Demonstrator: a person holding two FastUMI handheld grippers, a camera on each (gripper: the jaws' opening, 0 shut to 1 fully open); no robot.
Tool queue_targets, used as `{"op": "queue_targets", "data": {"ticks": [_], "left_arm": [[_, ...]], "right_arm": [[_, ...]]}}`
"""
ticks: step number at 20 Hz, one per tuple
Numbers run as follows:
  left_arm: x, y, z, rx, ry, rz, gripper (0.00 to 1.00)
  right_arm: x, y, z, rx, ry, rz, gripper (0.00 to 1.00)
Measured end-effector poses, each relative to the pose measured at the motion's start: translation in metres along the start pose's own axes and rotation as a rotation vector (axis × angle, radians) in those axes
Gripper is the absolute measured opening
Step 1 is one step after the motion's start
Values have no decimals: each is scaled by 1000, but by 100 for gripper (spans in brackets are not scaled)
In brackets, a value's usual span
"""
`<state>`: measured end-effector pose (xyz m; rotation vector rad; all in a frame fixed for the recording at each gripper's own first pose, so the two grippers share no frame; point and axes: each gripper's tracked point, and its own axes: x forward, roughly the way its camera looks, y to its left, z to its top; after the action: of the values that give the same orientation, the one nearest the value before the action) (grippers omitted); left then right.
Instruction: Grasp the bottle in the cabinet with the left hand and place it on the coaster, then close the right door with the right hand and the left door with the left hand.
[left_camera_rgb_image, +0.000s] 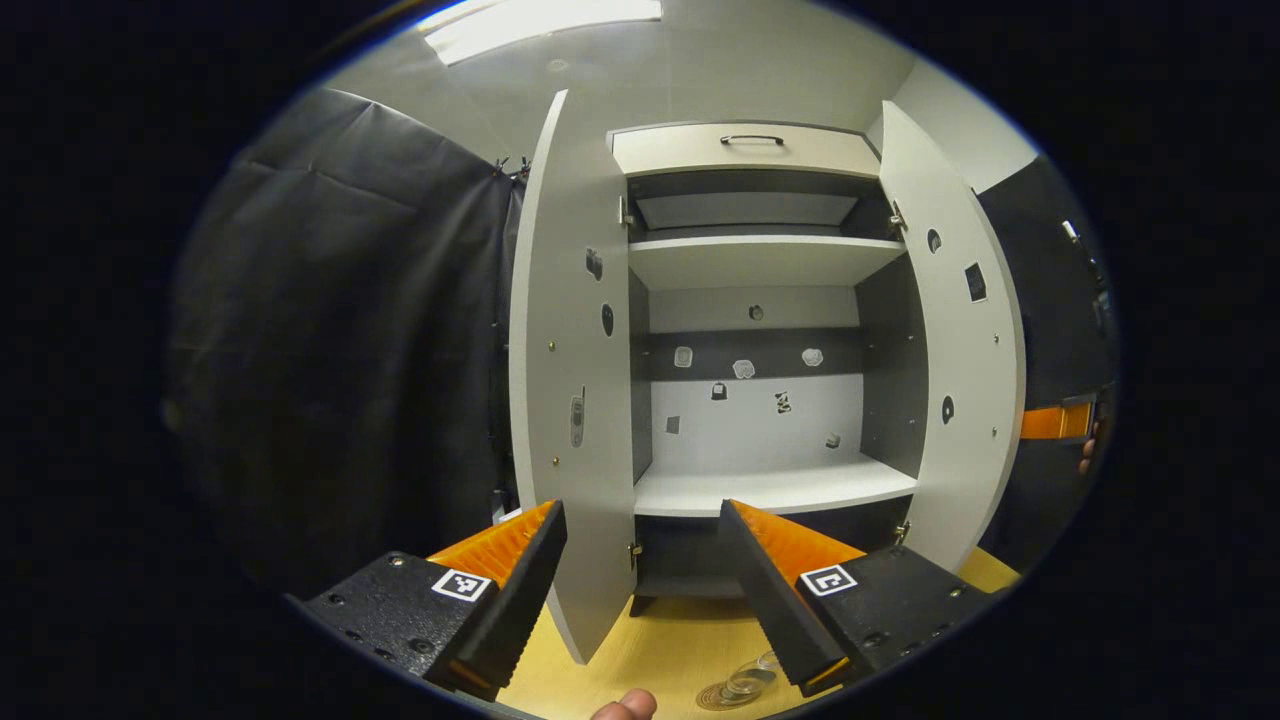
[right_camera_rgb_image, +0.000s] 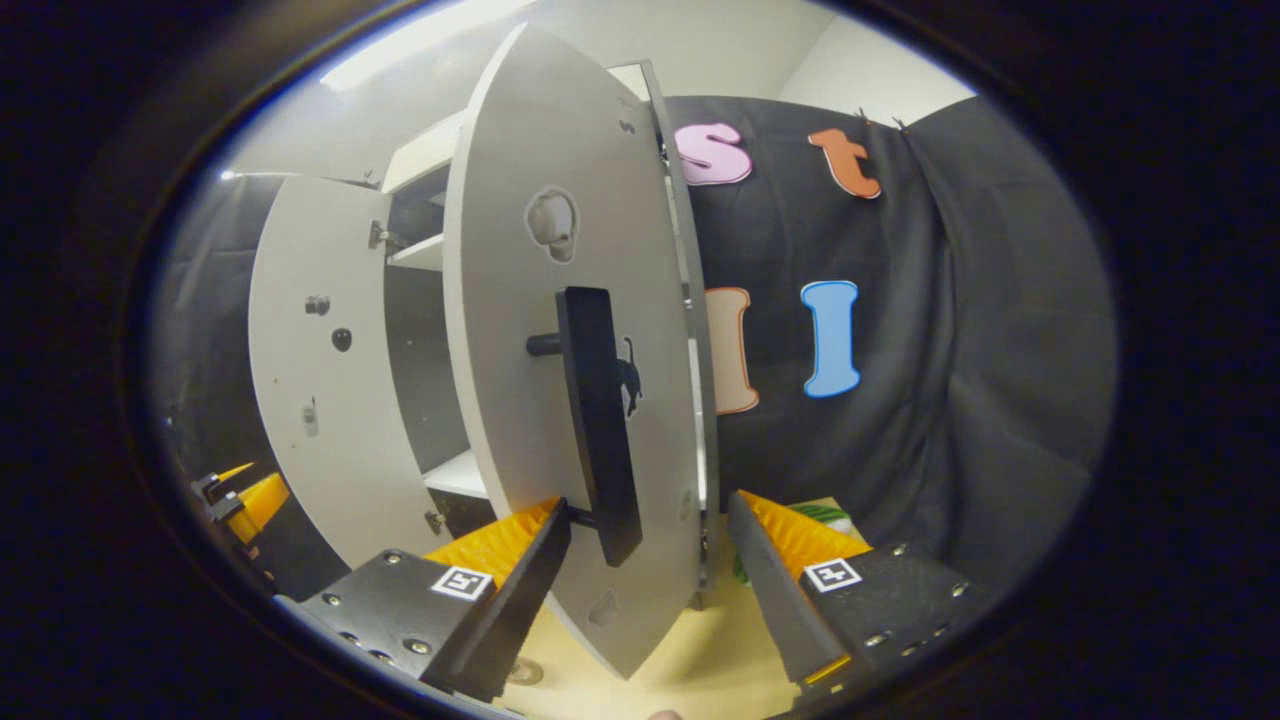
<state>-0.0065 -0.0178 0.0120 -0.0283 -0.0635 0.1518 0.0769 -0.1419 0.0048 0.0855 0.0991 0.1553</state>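
Bottle (left_camera_rgb_image: 748, 681) sat on the coaster (left_camera_rgb_image: 722, 696) on the table (left_camera_rgb_image: 670, 640), just below the left tool (left_camera_rgb_image: 642, 520), whose fingers stood spread and empty. Right tool (right_camera_rgb_image: 648, 515) stood spread astride the right door (right_camera_rgb_image: 570, 380). No legible writing.

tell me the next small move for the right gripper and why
Probably push the right door toward shut. The right gripper is open with the door's edge and black handle between its fingers, both doors stand open, and the cabinet shelf looks bare, with a clear bottle low on the table.
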Motion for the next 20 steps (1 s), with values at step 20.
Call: {"op": "queue_targets", "data": {"ticks": [20], "left_arm": [[7,75,-5,-27,26,99,96]], "right_arm": [[113,112,1,-50,-25,86,100]]}}
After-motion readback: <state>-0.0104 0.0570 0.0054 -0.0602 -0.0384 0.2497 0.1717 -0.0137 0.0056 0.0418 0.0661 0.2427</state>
